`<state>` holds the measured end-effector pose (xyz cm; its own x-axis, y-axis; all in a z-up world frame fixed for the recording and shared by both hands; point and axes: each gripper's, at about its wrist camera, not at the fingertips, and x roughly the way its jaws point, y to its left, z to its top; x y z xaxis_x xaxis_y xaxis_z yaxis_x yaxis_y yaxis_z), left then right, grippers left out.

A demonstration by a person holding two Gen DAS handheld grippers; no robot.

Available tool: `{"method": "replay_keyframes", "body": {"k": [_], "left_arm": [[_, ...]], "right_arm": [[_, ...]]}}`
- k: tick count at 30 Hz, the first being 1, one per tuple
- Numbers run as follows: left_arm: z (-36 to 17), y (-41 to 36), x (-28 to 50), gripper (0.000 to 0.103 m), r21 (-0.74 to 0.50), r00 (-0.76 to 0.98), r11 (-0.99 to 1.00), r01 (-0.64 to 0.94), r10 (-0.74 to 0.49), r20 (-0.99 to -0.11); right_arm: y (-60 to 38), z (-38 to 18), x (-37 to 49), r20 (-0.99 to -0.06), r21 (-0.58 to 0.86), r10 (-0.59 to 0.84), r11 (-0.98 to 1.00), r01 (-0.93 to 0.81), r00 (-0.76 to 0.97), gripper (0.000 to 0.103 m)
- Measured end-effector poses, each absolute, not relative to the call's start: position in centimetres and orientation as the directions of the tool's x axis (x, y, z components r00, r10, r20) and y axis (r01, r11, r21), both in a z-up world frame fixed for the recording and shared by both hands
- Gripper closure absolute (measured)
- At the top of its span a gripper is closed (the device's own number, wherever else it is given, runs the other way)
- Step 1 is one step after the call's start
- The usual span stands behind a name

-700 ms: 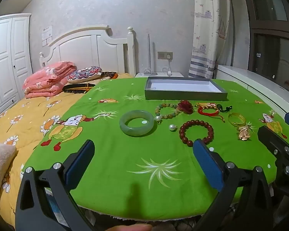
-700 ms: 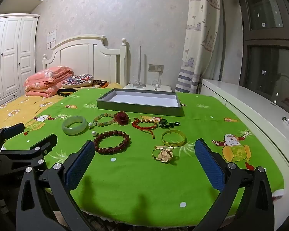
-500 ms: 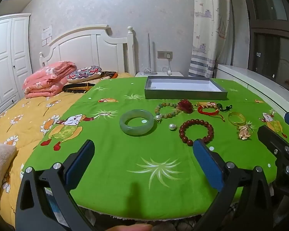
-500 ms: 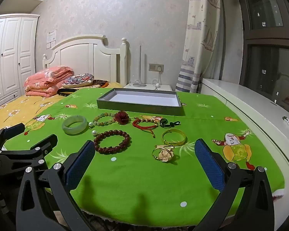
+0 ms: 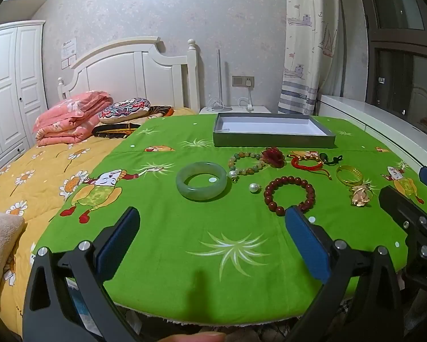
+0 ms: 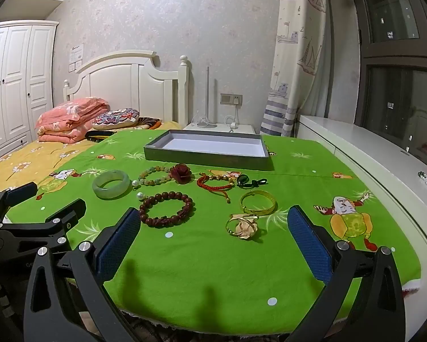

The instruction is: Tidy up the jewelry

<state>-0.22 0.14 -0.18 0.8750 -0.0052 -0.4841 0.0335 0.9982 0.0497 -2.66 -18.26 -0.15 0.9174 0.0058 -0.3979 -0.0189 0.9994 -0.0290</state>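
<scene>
Jewelry lies on a green cloth in front of a grey tray [image 5: 273,141] [image 6: 207,160]: a jade bangle [image 5: 201,181] [image 6: 111,184], a dark red bead bracelet [image 5: 289,193] [image 6: 166,208], a pale bead bracelet [image 6: 153,174], a red flower piece [image 6: 181,173], a red cord bracelet [image 6: 215,184], a gold bangle [image 6: 257,202], a gold flower ring [image 6: 243,226] and a pearl [image 5: 253,187]. My left gripper [image 5: 212,228] is open and empty near the cloth's front edge, short of the jade bangle. My right gripper [image 6: 213,228] is open and empty, short of the gold ring.
A bed with a yellow quilt [image 5: 28,176], pink blankets [image 5: 71,119] and a white headboard lies to the left. A white ledge [image 6: 378,154] runs along the right under a window. A nightstand [image 6: 222,126] stands behind the tray.
</scene>
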Motion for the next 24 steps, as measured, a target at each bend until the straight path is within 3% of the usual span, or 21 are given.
{"method": "replay_keyframes", "body": {"k": [24], "left_arm": [[-0.26, 0.07, 0.05, 0.004, 0.045, 0.874, 0.998, 0.034, -0.008, -0.486]], "right_arm": [[-18.5, -0.2, -2.51, -0.402, -0.025, 0.007, 1.0, -0.019, 0.916, 0.007]]}}
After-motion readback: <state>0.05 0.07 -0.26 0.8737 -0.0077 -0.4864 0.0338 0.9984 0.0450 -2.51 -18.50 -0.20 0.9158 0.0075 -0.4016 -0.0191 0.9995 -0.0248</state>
